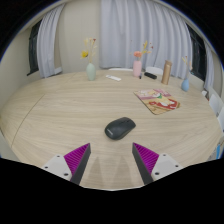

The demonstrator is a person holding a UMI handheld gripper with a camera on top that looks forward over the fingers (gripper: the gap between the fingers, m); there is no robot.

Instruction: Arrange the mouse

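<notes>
A dark grey computer mouse [120,128] lies on the light wooden table [60,110], just ahead of my fingers and slightly toward the right one. My gripper [112,160] is open and empty, its two fingers wide apart with magenta pads [76,157] showing. The mouse is beyond the fingertips, not between them.
A picture book or tray [155,99] lies beyond the mouse to the right. At the table's far edge stand a green vase with flowers [91,71], a pink vase [138,68], a white flat object [113,76], a brown bottle [167,73] and a blue bottle [186,84]. Curtains hang behind.
</notes>
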